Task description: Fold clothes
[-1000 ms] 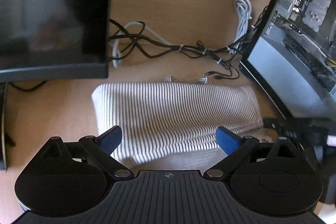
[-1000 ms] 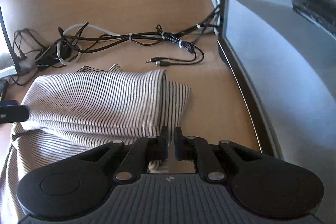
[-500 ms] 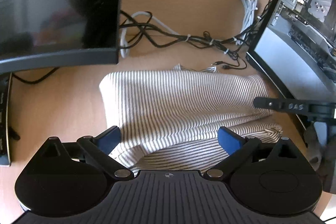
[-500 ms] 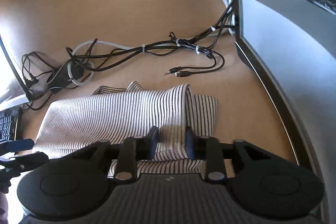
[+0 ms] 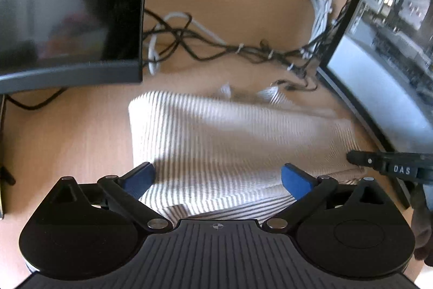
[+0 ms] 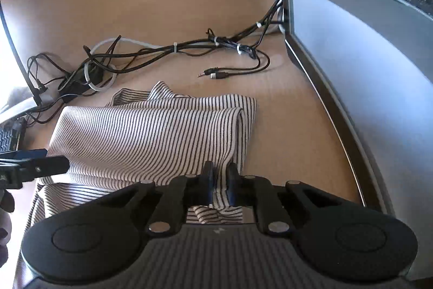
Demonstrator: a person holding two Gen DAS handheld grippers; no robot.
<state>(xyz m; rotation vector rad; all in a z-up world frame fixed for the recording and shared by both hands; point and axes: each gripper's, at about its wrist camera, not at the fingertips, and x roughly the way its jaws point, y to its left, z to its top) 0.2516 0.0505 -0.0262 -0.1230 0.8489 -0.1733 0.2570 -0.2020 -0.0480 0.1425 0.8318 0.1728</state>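
Striped garment (image 5: pixel 230 142) on tabletop (image 5: pixel 67 142), ahead of and between left gripper (image 5: pixel 216 178) fingers, already doubled over; lower layer pokes out nearer edge, so folding partly done, likely more left. Left fingers spread wide, holding nothing, low over cloth. Right gripper (image 6: pixel 219 182) fingers pinched on garment's near right edge, low, level.

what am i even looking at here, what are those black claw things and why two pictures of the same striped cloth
Each picture comes from a camera mounted on a hand-held two-finger gripper; a person holds one in each hand. The left gripper hangs open over a striped garment, partly folded on a wooden desk. The right gripper is pinched shut on the garment's near right edge. Behind lie tangled cables, with a monitor on the left and a computer case on the right.
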